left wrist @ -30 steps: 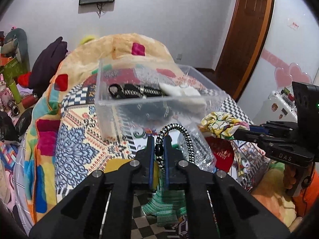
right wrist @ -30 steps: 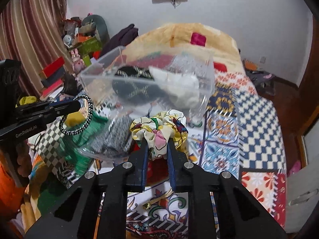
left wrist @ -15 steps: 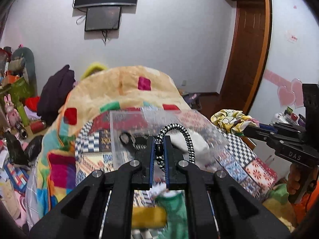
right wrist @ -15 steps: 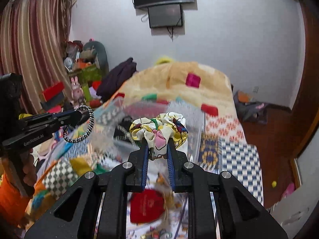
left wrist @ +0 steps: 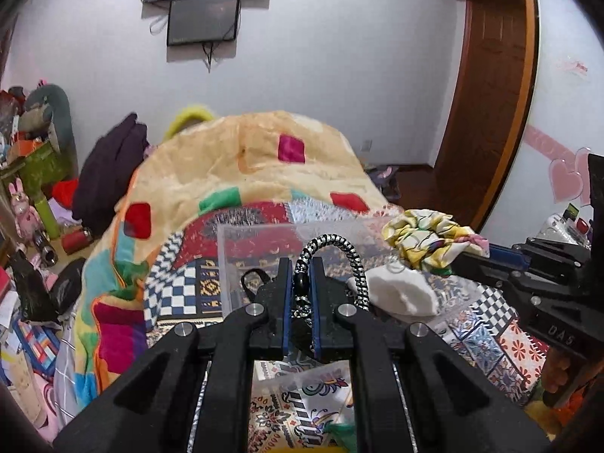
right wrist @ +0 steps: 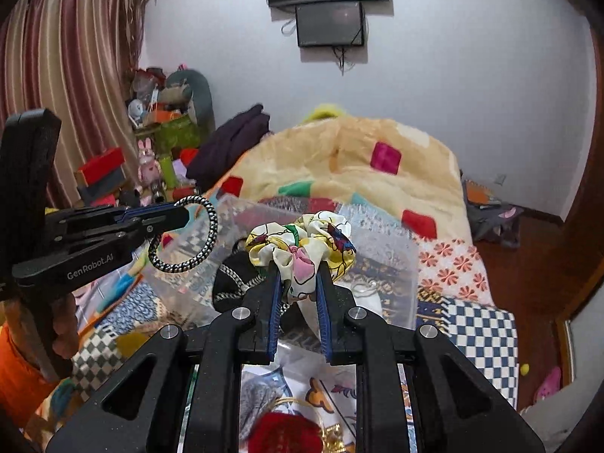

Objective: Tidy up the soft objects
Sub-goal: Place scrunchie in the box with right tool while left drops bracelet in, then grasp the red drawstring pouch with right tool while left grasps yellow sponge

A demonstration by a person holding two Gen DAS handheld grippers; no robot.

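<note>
My left gripper (left wrist: 302, 270) is shut on a black-and-white braided hair tie (left wrist: 341, 253), held above the near edge of a clear plastic bin (left wrist: 260, 232) on the bed. It also shows in the right wrist view (right wrist: 185, 239). My right gripper (right wrist: 298, 275) is shut on a yellow floral scrunchie (right wrist: 302, 239), also over the bin (right wrist: 381, 264); the scrunchie shows in the left wrist view (left wrist: 430, 238). The bin holds a white soft item (left wrist: 400, 294) and a black item (right wrist: 230, 283).
The bed has a patterned quilt (left wrist: 177, 287) and a beige blanket (left wrist: 241, 158) heaped behind the bin. A red pouch (right wrist: 283, 432) and plastic bags lie below my right gripper. Clutter and toys (left wrist: 30, 196) fill the floor at left. A wooden door (left wrist: 487, 94) stands at right.
Both grippers have risen and moved forward with their items, from in front of the bin to over it. The views now tilt up toward the wall.
</note>
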